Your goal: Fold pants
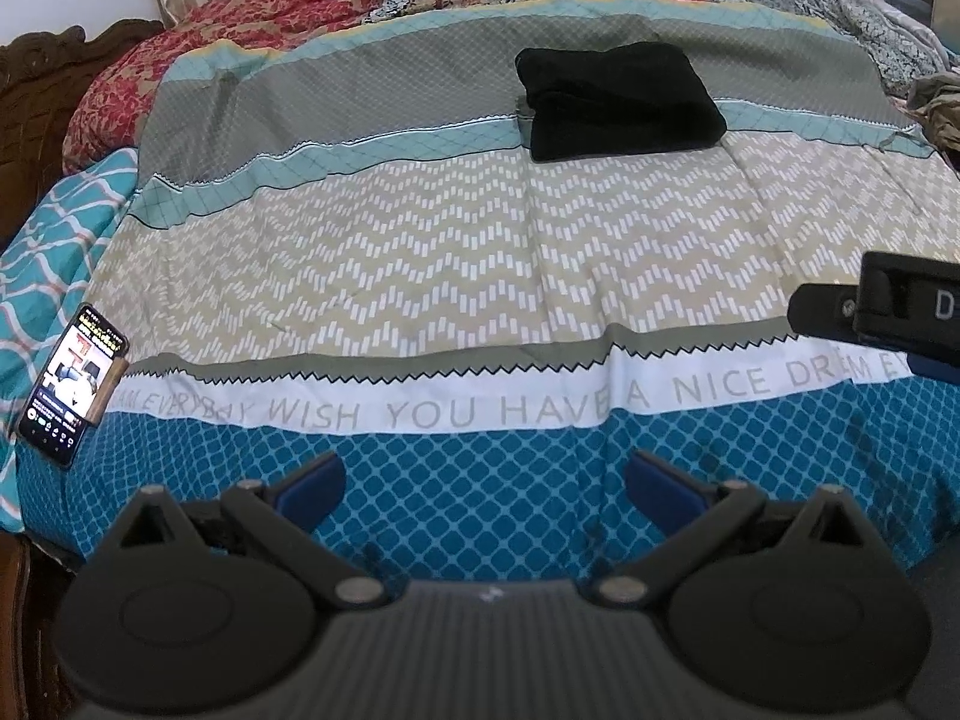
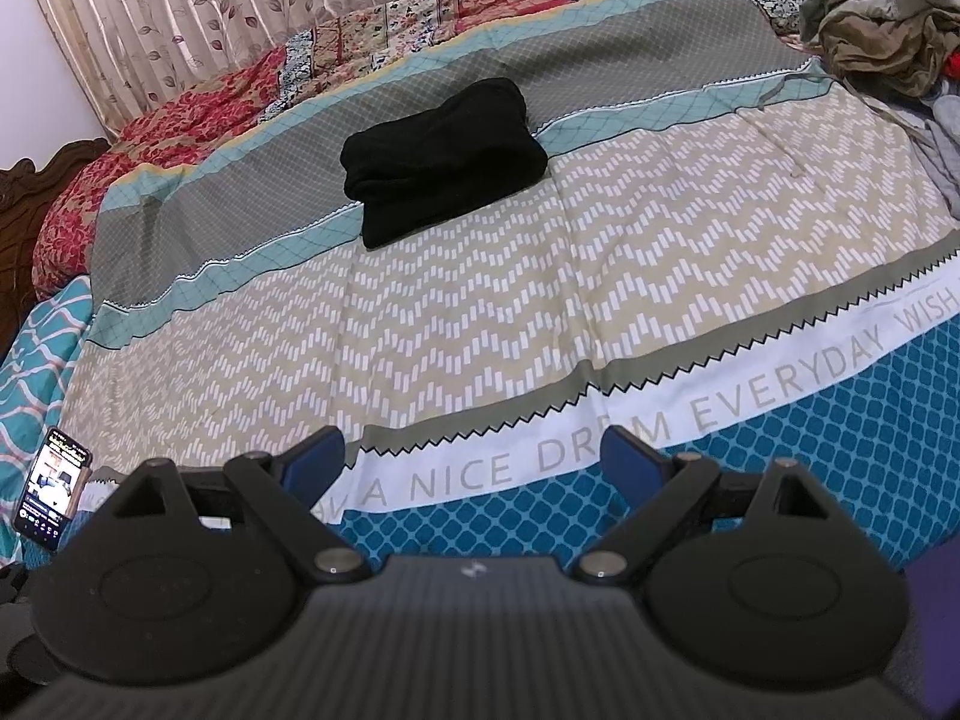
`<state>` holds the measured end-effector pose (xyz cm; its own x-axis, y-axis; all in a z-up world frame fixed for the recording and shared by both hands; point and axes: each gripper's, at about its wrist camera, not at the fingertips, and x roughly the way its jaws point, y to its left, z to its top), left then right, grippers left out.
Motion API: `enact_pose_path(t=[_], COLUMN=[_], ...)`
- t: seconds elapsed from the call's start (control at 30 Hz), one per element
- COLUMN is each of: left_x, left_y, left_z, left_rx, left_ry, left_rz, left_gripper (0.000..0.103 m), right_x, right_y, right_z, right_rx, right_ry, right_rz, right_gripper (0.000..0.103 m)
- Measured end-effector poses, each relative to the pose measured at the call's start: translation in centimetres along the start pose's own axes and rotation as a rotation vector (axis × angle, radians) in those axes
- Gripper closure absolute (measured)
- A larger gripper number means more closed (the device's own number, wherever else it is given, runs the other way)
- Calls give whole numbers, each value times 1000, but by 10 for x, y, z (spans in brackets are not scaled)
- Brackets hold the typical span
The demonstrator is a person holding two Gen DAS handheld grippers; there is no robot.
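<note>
1. already we judge the folding finished: the black fabric pants [image 1: 618, 99] lie as a compact folded bundle on the striped patterned bedsheet [image 1: 420, 276], well ahead of both grippers.
2. our left gripper [image 1: 485, 477] and right gripper [image 2: 474, 462] hang released, jaws spread, grasping nothing.
3. next we would only tidy or fetch from the crumpled clothes pile [image 2: 882, 18], far ahead to the right.

The right gripper [image 2: 471, 462] hangs with jaws spread wide and empty over the near edge of the bedspread [image 2: 540, 276], well apart from the folded black pants [image 2: 441, 156], a phone [image 2: 53, 489] at far left, crumpled clothes [image 2: 882, 18] at top right.
</note>
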<state>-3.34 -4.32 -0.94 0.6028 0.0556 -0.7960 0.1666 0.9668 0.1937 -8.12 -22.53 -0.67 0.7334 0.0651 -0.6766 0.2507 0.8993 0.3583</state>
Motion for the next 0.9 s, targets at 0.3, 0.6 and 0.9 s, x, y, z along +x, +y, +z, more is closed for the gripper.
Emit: enact_pose_path(t=[0.3,0.6,0.9], left_x=[2,6,12], left_y=[0,-2,-4], left_z=[-1,-3,-5], left_rx=[0,17,23], left_ry=[26,60,94], left_rz=[-14,-15,-17], left_gripper=[0,0,0], right_x=[1,3,4], right_y=[-3,-5,-7], right_z=[0,-2,-2], right_rx=[1,2,6], right_ry=[8,18,27], right_rz=[6,11,16], right_gripper=[9,9,9])
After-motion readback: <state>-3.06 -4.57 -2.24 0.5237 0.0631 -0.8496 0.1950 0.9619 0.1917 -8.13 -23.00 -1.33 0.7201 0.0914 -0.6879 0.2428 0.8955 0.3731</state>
